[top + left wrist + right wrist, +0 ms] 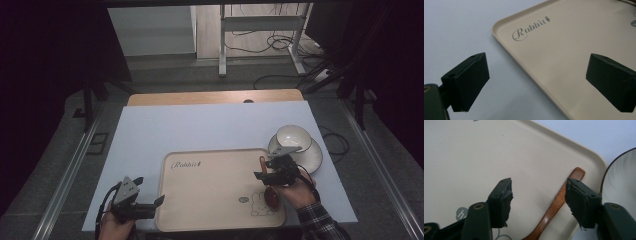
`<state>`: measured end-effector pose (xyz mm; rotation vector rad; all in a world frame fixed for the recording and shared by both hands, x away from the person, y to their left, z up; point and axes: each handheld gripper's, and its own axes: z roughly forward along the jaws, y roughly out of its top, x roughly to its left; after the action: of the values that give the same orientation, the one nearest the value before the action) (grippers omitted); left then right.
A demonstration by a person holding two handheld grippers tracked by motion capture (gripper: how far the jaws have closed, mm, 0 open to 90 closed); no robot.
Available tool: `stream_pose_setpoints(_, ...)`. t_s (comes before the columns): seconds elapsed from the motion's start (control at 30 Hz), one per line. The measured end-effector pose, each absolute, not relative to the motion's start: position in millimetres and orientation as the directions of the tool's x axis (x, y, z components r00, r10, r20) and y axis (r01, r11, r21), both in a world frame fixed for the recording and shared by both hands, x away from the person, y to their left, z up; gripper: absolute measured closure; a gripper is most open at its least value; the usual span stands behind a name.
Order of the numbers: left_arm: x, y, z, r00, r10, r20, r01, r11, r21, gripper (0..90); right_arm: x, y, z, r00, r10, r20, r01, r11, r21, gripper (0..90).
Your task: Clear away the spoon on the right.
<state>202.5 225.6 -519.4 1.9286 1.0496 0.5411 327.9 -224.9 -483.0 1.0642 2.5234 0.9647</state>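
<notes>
**Both grippers open over the beige tray, wooden spoon lying loose**

Your right gripper hangs over the right side of the beige rectangular plastic tray, the one printed "Rabbit" and with a small rabbit drawing. Its jaws stand wide apart, holding nothing. In the right gripper view, the brown wooden spoon lies on the tray between those jaws, its handle tip close against the right-hand jaw and near the tray's rim; you cannot tell whether that jaw touches it. The spoon's bowl sits on the tray next to the rabbit drawing.

Just beyond the tray's right edge, the white ceramic bowl sits on a white saucer.

Your left gripper waits at the tray's near left corner, jaws spread and empty, one jaw over the pale blue table mat, the other over the tray.
</notes>
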Motion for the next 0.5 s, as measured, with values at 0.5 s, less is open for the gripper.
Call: stream_pose_setpoints(0.5,203,226,-520,0.553,0.833,-0.03,0.466,-0.28,0.839,4.5,316,-238,-479,-0.695,0.718,0.03,0.528,0.482,0.699,26.4)
